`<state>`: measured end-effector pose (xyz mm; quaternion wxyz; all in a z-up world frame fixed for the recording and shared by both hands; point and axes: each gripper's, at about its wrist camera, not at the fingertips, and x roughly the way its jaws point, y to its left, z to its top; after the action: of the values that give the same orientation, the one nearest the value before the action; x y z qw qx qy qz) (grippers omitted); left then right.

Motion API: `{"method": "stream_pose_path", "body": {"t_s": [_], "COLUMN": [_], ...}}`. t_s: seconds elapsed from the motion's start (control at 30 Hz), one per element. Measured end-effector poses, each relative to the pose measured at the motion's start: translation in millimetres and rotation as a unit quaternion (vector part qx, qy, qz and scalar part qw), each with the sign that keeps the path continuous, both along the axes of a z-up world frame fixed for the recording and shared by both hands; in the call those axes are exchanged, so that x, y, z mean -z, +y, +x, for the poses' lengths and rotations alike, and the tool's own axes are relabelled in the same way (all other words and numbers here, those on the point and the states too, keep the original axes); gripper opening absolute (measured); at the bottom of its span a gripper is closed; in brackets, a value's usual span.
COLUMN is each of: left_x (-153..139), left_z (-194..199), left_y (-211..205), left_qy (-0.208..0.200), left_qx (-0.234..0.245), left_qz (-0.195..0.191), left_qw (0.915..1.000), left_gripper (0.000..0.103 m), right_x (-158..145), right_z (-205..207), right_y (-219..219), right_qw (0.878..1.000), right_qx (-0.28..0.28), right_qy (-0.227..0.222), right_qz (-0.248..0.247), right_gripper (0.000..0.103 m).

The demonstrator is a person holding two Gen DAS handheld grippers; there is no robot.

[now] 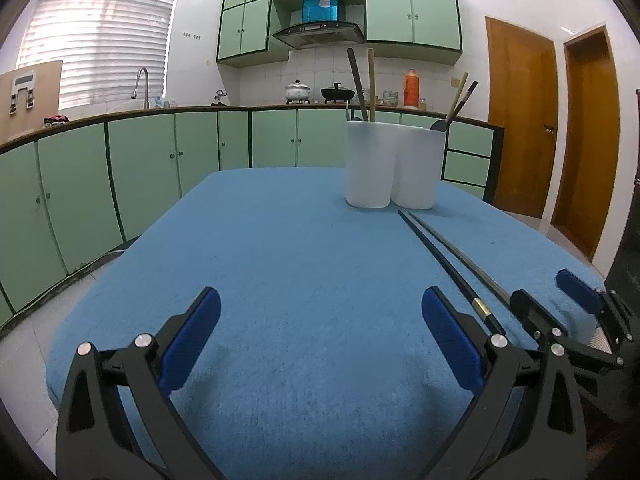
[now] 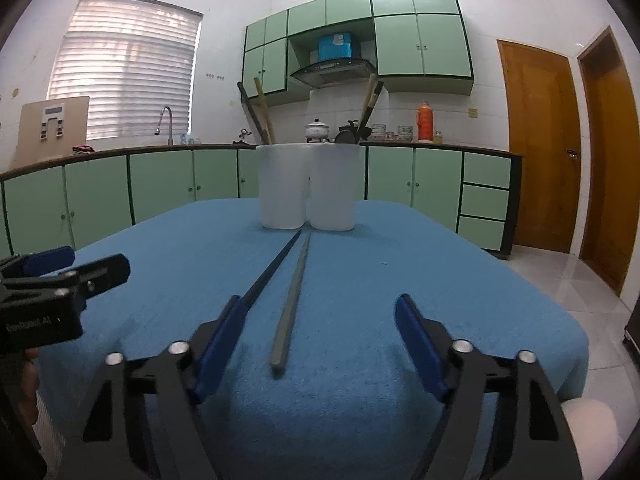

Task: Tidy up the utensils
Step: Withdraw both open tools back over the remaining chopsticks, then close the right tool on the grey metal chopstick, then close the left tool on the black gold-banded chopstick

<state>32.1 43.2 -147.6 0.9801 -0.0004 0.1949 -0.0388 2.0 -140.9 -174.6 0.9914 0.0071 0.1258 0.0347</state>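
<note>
A white two-compartment holder stands upright on the blue cloth-covered table, with dark and wooden utensil handles leaning out of both compartments. In front of the holder, two chopsticks lie side by side on the cloth, tips almost reaching its base: a black chopstick and a grey chopstick just beside it. Nothing lies between them and the holder.

The right gripper hovers low over their near ends, pointing toward the holder, jaws apart; the grey chopstick's end lies between the pads, untouched. The left gripper sits beside the chopsticks, jaws wide apart and empty.
</note>
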Motion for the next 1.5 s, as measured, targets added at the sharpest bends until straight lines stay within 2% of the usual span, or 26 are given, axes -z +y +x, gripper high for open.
{"method": "stream_pose_path", "body": {"t_s": [0.37, 0.87, 1.13, 1.5], "left_x": [0, 0, 2, 6], "left_z": [-5, -10, -15, -15], "left_y": [-4, -12, -27, -67], "left_qy": [-0.002, -0.001, -0.001, -0.002], "left_qx": [0.005, 0.004, 0.011, 0.045], "left_qz": [-0.005, -0.007, -0.006, -0.017], "left_qw": [1.0, 1.0, 0.9999, 0.9988], "left_gripper": [0.098, 0.098, 0.098, 0.097], "right_x": [11, 15, 15, 9], "right_z": [1, -2, -8, -35], "right_y": [4, 8, 0, -32], "right_qw": [1.0, 1.0, 1.0, 0.999], "right_qx": [-0.002, -0.011, -0.012, 0.029], "right_qy": [0.006, -0.01, -0.009, -0.021], "right_qz": [-0.005, -0.013, -0.011, 0.002], "right_gripper": [0.034, 0.007, 0.007, 0.007]}}
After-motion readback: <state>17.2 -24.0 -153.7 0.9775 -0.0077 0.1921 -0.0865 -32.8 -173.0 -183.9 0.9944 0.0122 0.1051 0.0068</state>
